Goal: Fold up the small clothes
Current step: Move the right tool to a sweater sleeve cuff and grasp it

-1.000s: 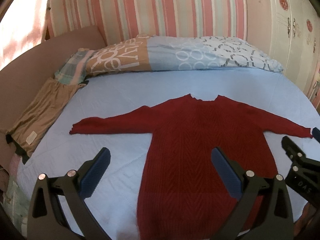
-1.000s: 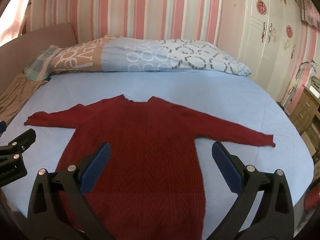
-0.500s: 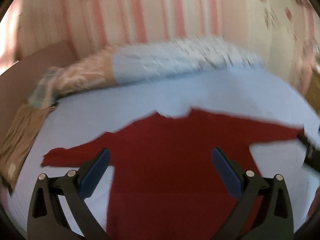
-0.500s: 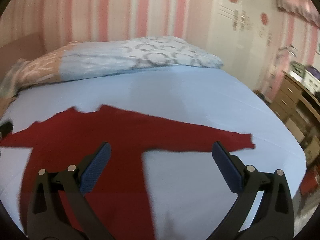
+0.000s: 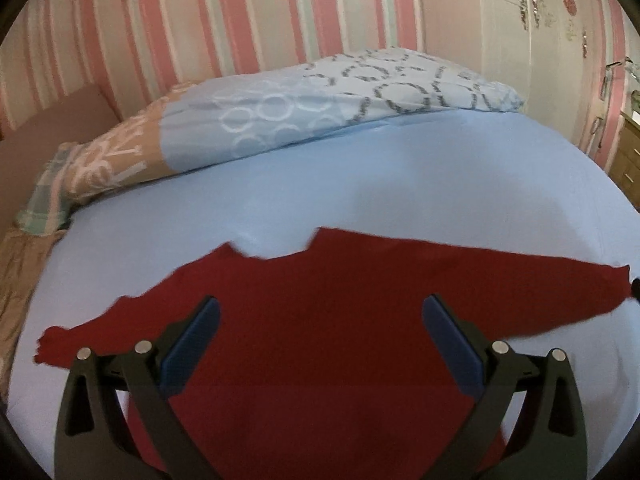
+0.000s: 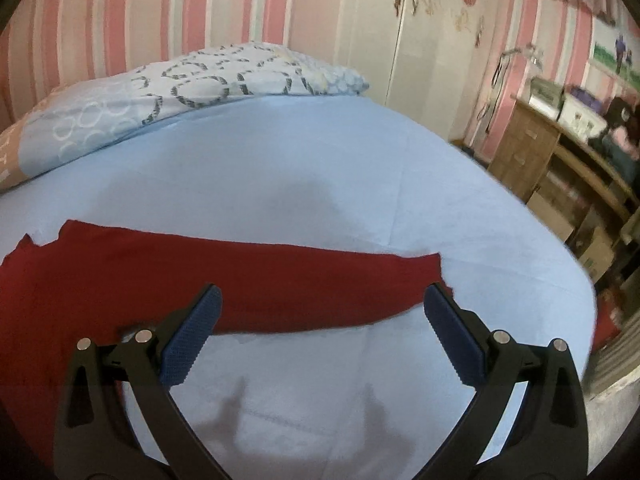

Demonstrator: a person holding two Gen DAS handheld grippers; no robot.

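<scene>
On the blue bed (image 6: 320, 168), the red sweater's right sleeve (image 6: 320, 280) is stretching sideways just beyond the right gripper (image 6: 320, 312), nearer than the left gripper (image 5: 320, 320); both are gaping wide, holding nothing.

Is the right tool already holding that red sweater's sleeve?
No. The right tool is wide open above the red sweater, whose sleeve lies flat on the blue sheet, ungripped.

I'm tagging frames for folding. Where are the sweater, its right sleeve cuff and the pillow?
sweater (image 5: 320, 320), left wrist view, on the chest.
cuff (image 6: 434, 270), right wrist view, on the sleeve's end.
pillow (image 5: 320, 108), left wrist view, on its blue ringed middle.
</scene>
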